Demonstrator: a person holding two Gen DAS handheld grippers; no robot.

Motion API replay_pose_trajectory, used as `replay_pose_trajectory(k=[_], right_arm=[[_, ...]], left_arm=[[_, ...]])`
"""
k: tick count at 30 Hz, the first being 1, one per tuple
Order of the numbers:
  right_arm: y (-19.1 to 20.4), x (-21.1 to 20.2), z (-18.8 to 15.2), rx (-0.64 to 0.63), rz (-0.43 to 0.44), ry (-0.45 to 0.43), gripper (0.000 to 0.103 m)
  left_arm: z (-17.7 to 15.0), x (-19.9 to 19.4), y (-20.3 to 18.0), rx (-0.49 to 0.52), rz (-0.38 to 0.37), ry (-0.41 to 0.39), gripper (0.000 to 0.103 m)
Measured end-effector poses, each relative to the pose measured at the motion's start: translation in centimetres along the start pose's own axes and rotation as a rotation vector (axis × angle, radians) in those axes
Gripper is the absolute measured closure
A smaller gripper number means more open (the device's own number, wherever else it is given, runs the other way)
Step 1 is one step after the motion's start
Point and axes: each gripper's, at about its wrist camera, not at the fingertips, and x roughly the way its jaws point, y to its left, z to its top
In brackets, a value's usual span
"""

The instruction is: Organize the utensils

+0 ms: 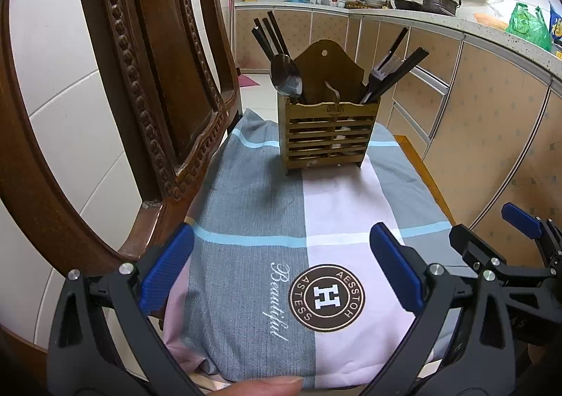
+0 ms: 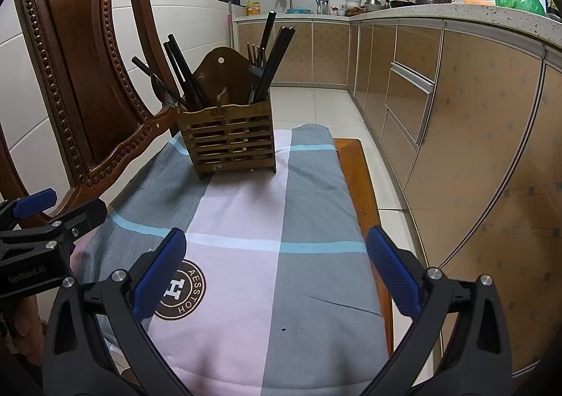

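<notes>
Both grippers, left gripper (image 1: 281,276) and right gripper (image 2: 277,273), gape wide and hold nothing. The slatted wooden utensil holder (image 1: 328,134) stands at twelve o'clock on the checked cloth (image 1: 246,206), chopsticks (image 1: 268,36) and spoon (image 1: 285,74) upright inside. Best approach from above, gripping one handle without tipping the holder.

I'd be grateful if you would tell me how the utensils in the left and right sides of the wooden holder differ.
The left compartment holds a metal spoon plus black chopsticks leaning left; the right compartment holds a black fork plus chopsticks leaning right. The spoon is shiny, the fork matte. Both groups stand upright in the wooden holder on the checked cloth, and neither tongs touch them.
</notes>
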Motion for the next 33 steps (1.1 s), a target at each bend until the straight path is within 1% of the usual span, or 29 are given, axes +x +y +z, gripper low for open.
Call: replay_pose_trajectory(k=[33], right_arm=[[-0.23,-0.1,-0.03,-0.001,0.0,-0.001,0.003]], left_arm=[[-0.01,0.21,0.33,-0.014,-0.009,0.011,0.004]])
